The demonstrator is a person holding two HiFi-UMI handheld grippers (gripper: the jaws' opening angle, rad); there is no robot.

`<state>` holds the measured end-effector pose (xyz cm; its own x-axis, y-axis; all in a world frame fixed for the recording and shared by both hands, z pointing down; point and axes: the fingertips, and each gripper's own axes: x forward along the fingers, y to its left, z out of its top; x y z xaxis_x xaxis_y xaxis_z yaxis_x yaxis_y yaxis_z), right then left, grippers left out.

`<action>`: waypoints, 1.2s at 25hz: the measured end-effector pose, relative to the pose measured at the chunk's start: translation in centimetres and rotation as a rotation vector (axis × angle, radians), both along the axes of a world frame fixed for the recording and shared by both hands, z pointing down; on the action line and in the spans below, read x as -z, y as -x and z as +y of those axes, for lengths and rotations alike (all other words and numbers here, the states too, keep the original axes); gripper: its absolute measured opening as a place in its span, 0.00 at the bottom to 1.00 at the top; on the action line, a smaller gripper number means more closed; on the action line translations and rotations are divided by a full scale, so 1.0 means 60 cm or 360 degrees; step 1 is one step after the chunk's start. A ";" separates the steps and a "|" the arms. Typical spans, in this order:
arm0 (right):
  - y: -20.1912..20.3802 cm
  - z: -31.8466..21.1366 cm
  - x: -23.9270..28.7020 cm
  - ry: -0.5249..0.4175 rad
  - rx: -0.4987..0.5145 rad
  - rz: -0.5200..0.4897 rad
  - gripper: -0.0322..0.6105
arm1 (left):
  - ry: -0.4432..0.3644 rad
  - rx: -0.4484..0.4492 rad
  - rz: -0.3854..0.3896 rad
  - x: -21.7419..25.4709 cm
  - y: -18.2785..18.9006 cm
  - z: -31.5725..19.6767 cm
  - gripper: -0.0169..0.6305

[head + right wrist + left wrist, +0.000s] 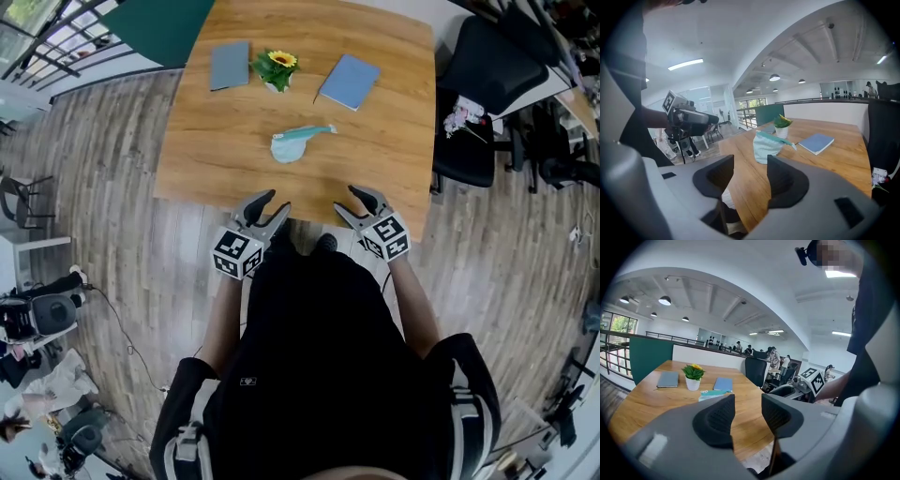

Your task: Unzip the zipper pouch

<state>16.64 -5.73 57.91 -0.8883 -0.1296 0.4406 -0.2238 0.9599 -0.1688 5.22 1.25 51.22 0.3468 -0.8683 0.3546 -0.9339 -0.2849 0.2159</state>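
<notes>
Left gripper (273,202) and right gripper (351,199): jaws apart, nothing between them, both at near edge of surface (394,122). Zipper pouch (296,143) lies mid-surface, beyond both, untouched. Farther: potted flower (275,68) between grey notebook (231,65) and blue notebook (350,81).

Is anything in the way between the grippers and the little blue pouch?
No. Only bare table lies between the pouch and the left gripper and right gripper, both open and empty. The plant, grey notebook and blue notebook sit beyond the pouch.
</notes>
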 end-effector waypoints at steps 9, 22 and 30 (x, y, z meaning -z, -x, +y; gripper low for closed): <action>0.027 -0.022 0.006 -0.0027 -0.0107 0.0004 0.39 | -0.0005 -0.0118 -0.0010 0.001 0.036 -0.041 0.28; 0.067 -0.054 0.009 -0.0051 -0.0250 0.0059 0.39 | -0.0030 -0.0244 -0.0006 -0.006 0.101 -0.118 0.26; 0.086 -0.074 0.003 -0.0057 -0.0311 0.0116 0.39 | -0.0006 -0.0293 -0.0062 -0.034 0.135 -0.156 0.27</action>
<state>11.50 -10.15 57.72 -0.8106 -0.3131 0.4949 -0.4169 0.9020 -0.1120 -2.87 -8.13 53.26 0.4863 -0.7928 0.3675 -0.8735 -0.4526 0.1794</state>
